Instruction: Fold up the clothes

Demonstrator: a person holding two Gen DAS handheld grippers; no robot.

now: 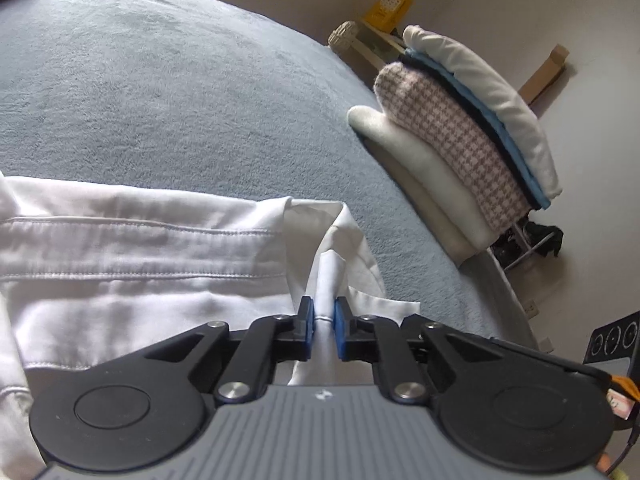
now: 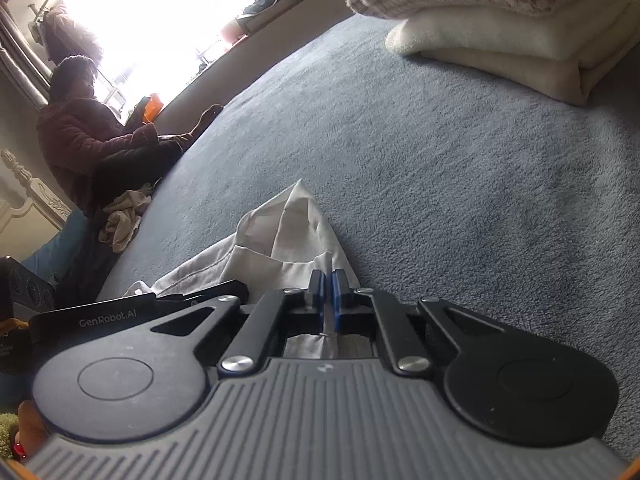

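1. The white garment [image 1: 140, 248] lies on the blue-grey blanket [image 1: 180, 92], spread towards the left of the left wrist view, with a stitched band running across it. It lies flat, likely so that it can be folded on the soft surface.
2. The left gripper [image 1: 324, 322] has its jaws closed on a bunched strip of the white cloth; the blue pads [image 1: 306, 320] press it from both sides. Pinching a gathered edge gives a firm hold for lifting.
3. The right gripper [image 2: 328, 292] is also clamped on white cloth: a thin fold passes between its nearly shut jaws, and a peak of the white garment [image 2: 288, 232] rises just ahead of it.
4. With both grippers holding separate parts of the garment, the aim seems to be to lift or carry an edge over for a fold.
5. A stack of folded clothes [image 1: 460, 148] sits well apart at the blanket's edge, probably finished pieces kept clear of the working space.
6. A seated person [image 2: 92, 136] is at the far edge, not involved.
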